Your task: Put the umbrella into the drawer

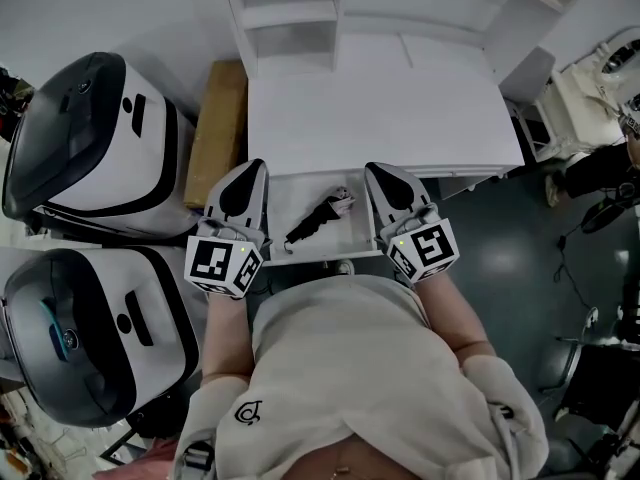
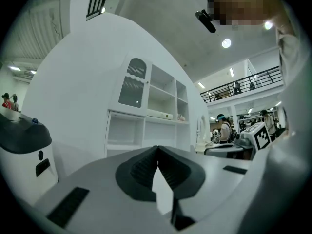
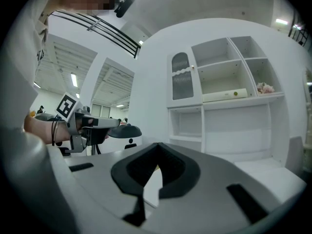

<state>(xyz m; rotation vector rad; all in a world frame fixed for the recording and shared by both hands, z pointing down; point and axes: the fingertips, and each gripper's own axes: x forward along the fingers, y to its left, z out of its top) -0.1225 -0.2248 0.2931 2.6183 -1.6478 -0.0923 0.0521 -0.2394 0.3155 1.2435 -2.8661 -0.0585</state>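
Looking down on smooth white worktop (image 1: 380, 108) w/ boxy shelf unit (image 1: 300, 8) behind, dark grey floor (image 1: 500, 258) at right. Seeing slim black folded umbrella (image 1: 318, 218) lying diagonally in open white drawer (image 1: 290, 190). Flanking it w/ left gripper (image 1: 255, 168) and right gripper (image 1: 378, 171), both pairs of ribbed jaws pressing together, pinching nothing.

Head view: above person's torso, facing steeply down; near white desk (image 1: 380, 108), open drawer (image 1: 292, 194), left gripper (image 1: 252, 172), right gripper (image 1: 380, 173).
Left gripper view: rides left gripper, faces level toward far white shelf unit (image 2: 156, 106); right gripper at right edge.
Right gripper view: same facing; left gripper at left edge.
All three views share shelf unit.
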